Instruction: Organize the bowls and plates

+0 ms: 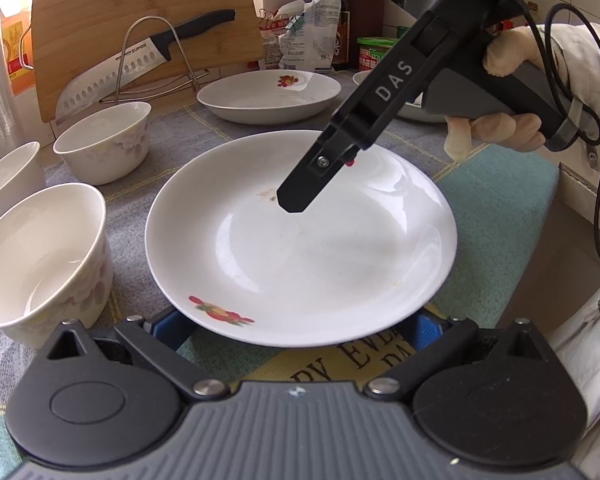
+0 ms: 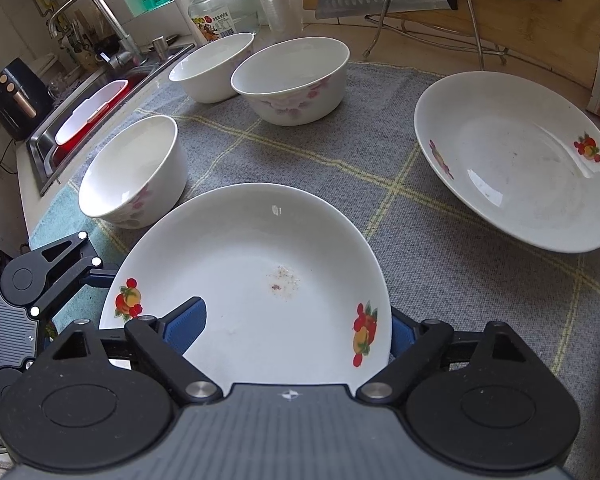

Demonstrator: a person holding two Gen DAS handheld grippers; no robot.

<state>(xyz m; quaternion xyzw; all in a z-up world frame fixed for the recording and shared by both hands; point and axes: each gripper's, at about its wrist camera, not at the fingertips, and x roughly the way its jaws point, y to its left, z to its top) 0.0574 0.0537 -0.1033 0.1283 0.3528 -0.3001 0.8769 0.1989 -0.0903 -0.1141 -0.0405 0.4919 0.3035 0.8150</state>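
My right tongs (image 2: 296,330) stand wide around the near plate (image 2: 252,280), one pad over its rim at 9 o'clock. My left tongs (image 1: 300,330) stand wide under the plate; touching, I cannot tell.

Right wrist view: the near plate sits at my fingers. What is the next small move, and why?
Probably close the right gripper on the near plate. One blue finger lies over the plate's inside and the other sits beyond its rim. The jaws stand apart, so nothing seems to grip it yet.
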